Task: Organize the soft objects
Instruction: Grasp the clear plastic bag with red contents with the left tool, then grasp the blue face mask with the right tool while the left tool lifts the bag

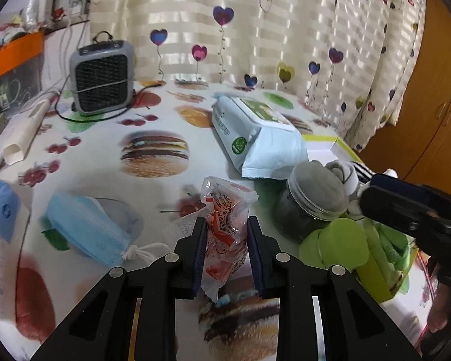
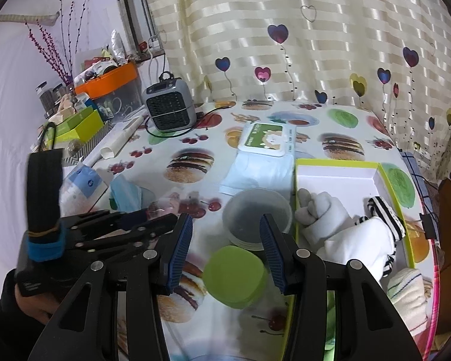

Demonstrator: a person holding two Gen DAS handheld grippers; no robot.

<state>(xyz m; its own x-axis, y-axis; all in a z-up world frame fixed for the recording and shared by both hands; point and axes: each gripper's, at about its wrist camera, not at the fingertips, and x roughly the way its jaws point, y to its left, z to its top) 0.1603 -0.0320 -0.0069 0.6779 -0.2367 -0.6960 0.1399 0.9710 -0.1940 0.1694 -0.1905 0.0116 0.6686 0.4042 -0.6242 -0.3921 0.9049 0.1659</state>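
Note:
A clear plastic packet with red print (image 1: 225, 225) sits between the pads of my left gripper (image 1: 227, 225), which is shut on it; its lower end hangs free over the tablecloth. My right gripper (image 2: 225, 234) stands open above a stack of green round pads (image 2: 234, 276) and grips nothing. A blue face mask (image 1: 87, 234) lies to the left of the packet. White socks (image 2: 339, 228) and a striped sock (image 2: 385, 213) lie in a green-rimmed box (image 2: 336, 162). In the right wrist view my left gripper (image 2: 153, 219) shows at the left, held by a hand.
A light blue wet-wipes pack (image 1: 255, 132) and a clear jar with a grey lid (image 1: 315, 198) stand mid-table. A grey fan heater (image 1: 102, 78) with its cable is at the back left. Boxes and clutter (image 2: 105, 90) line the left edge. A folded cloth (image 2: 409, 288) lies near right.

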